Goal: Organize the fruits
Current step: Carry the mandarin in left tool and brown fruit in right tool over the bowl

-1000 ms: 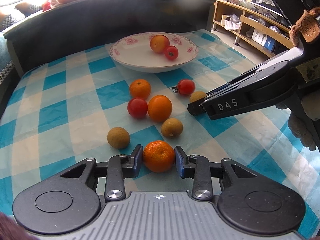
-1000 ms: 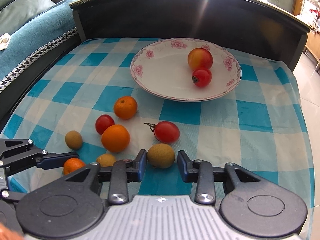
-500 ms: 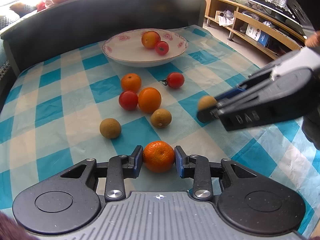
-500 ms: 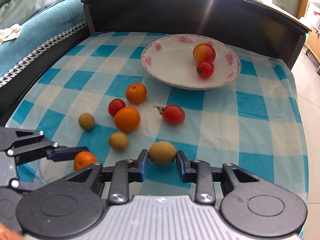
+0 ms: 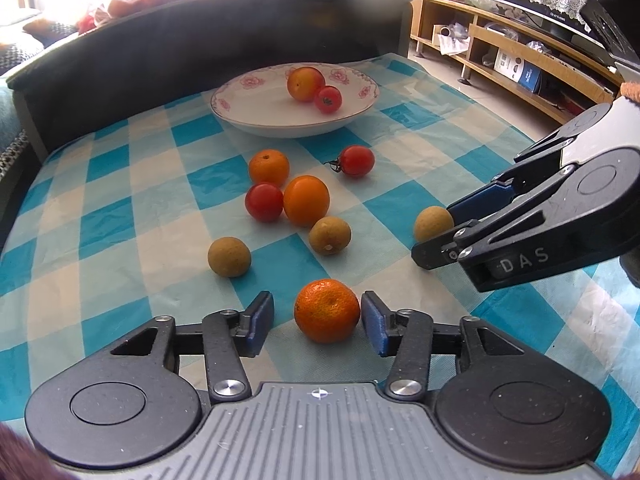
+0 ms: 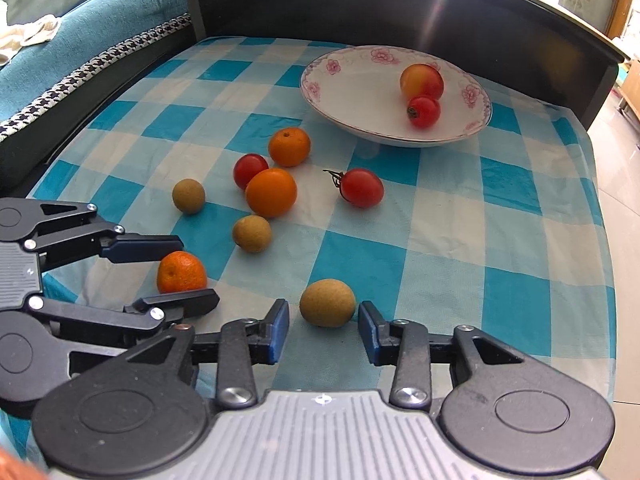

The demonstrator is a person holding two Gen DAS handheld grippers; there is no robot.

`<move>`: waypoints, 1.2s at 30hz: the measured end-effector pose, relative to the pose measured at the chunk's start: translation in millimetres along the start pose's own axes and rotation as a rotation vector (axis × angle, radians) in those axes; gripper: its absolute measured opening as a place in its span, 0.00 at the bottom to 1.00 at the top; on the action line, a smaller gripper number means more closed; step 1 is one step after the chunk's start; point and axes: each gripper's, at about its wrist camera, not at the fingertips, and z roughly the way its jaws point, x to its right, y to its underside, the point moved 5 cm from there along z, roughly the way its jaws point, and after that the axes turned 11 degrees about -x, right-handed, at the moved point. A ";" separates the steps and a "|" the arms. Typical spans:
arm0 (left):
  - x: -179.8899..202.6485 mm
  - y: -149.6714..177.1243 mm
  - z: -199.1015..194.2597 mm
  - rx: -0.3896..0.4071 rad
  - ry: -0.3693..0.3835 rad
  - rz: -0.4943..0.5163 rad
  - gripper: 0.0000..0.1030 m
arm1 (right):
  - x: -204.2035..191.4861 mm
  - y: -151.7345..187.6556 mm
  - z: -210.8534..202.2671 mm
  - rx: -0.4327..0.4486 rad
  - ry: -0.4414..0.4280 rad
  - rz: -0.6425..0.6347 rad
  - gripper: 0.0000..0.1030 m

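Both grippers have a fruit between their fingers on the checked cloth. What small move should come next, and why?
Probably draw the left gripper back clear of the mandarin. Its jaws are opening, with a clear gap at one side, and the fruit rests on the cloth. The right gripper is likewise opening around the brown fruit, so both seem released, away from the plate.

"DAS" on right claw (image 5: 448, 229) arm.

A blue-and-white checked cloth (image 5: 120, 208) covered the desk; a dark curved headboard (image 5: 200, 52) stood behind, wooden shelving (image 5: 520, 64) to one side.
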 end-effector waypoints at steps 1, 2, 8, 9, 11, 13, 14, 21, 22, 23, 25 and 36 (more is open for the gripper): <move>0.3 0.0 -0.1 0.000 -0.001 0.000 0.55 | 0.8 0.3 -0.2 0.000 0.003 0.002 0.42; 0.6 0.1 -0.3 0.000 -0.001 0.001 0.55 | 1.9 0.4 -0.2 0.000 0.004 0.004 0.42; 2.0 0.1 -0.9 -0.011 0.021 -0.002 0.46 | 2.4 0.6 0.3 -0.002 0.010 0.007 0.42; 2.8 0.3 -1.2 -0.014 0.026 -0.001 0.44 | 1.8 0.6 0.3 -0.002 0.009 0.006 0.42; 4.3 0.9 -1.8 -0.016 0.024 0.004 0.41 | 1.3 0.6 0.4 -0.003 0.018 0.008 0.40; 5.5 1.6 -2.7 -0.016 0.022 0.009 0.41 | 0.2 0.9 0.5 -0.005 0.034 0.005 0.36; 5.8 1.7 -2.9 -0.017 0.022 0.012 0.40 | -0.2 1.3 0.1 -0.006 0.035 0.005 0.34; 10.3 -0.3 -5.1 -0.009 0.051 0.027 0.40 | -1.2 4.8 -2.6 -0.014 0.029 0.008 0.32; 10.6 -1.2 -6.1 -0.004 0.053 0.026 0.40 | -1.0 5.2 -3.5 -0.013 0.027 0.011 0.32; 10.4 -2.2 -7.2 0.000 0.055 0.024 0.40 | -1.2 5.6 -4.8 -0.010 0.026 0.015 0.32; 9.8 -4.1 -9.5 0.010 0.055 0.020 0.40 | -1.0 5.9 -8.0 -0.001 0.022 0.023 0.32; -0.9 -14.7 -18.0 0.030 0.029 -0.020 0.40 | -5.3 2.2 -16.2 0.018 0.025 0.020 0.32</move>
